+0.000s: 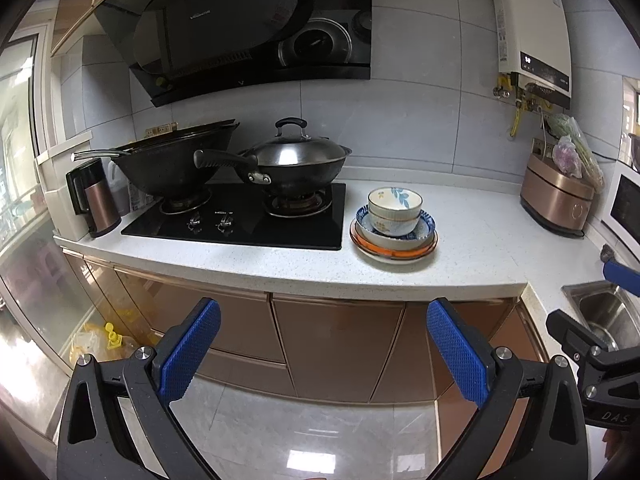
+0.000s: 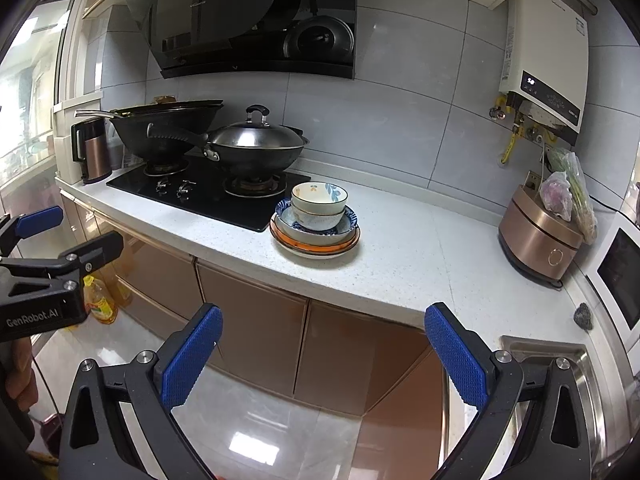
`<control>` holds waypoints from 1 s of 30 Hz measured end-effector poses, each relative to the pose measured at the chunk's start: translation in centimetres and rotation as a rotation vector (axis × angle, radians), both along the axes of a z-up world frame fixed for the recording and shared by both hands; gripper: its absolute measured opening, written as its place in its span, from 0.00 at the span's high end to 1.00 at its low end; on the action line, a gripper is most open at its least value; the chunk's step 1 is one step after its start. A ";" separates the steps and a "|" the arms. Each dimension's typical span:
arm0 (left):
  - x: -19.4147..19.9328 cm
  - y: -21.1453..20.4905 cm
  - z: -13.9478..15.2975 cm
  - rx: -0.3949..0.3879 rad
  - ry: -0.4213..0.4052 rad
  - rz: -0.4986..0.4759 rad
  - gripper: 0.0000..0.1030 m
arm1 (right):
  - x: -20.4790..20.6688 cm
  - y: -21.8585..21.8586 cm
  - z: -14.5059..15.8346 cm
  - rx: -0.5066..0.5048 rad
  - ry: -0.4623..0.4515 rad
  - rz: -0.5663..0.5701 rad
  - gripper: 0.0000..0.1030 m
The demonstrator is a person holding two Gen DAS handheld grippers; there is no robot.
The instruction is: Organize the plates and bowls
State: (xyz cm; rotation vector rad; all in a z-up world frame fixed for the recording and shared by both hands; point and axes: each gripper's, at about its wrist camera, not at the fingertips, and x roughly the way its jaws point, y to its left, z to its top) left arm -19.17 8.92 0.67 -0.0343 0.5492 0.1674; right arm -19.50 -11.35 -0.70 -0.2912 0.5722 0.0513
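Observation:
A stack of dishes stands on the white counter (image 1: 460, 236) just right of the stove. A cream bowl with a blue leaf pattern (image 1: 395, 208) (image 2: 319, 204) sits on top, inside a blue-patterned bowl (image 1: 424, 226) (image 2: 348, 226). Under them lies an orange-rimmed plate (image 1: 394, 252) (image 2: 316, 246). My left gripper (image 1: 324, 344) is open and empty, held off the counter in front of the cabinets. My right gripper (image 2: 324, 350) is also open and empty, at about the same distance. Each gripper shows at the edge of the other's view.
Two black woks (image 1: 292, 164) rest on the gas stove (image 1: 240, 220), with a kettle (image 1: 96, 200) to the left. A copper rice cooker (image 2: 540, 236) with bagged greens stands at the right, next to a microwave (image 2: 616, 276). A steel sink (image 2: 560, 360) lies at the counter's near right corner.

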 end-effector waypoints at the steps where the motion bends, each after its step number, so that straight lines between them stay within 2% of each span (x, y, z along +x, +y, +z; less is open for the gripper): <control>1: 0.0 0.1 0.1 0.001 -0.004 0.003 0.02 | 0.0 0.0 0.0 -0.001 -0.003 -0.001 0.00; 10: -0.1 0.2 0.4 0.065 -0.014 -0.014 0.02 | -0.2 0.5 0.3 -0.103 0.019 0.049 0.00; 13: -0.1 0.3 0.2 0.101 -0.002 -0.027 0.02 | -0.2 0.9 0.4 -0.132 0.030 0.072 0.00; 19: -0.1 0.3 -0.4 0.114 0.046 -0.066 0.02 | 0.0 1.1 0.2 -0.171 0.063 0.094 0.00; 30: -1.0 -1.1 -1.2 0.118 0.079 -0.110 0.02 | 0.1 0.8 0.6 -0.136 0.071 0.088 0.00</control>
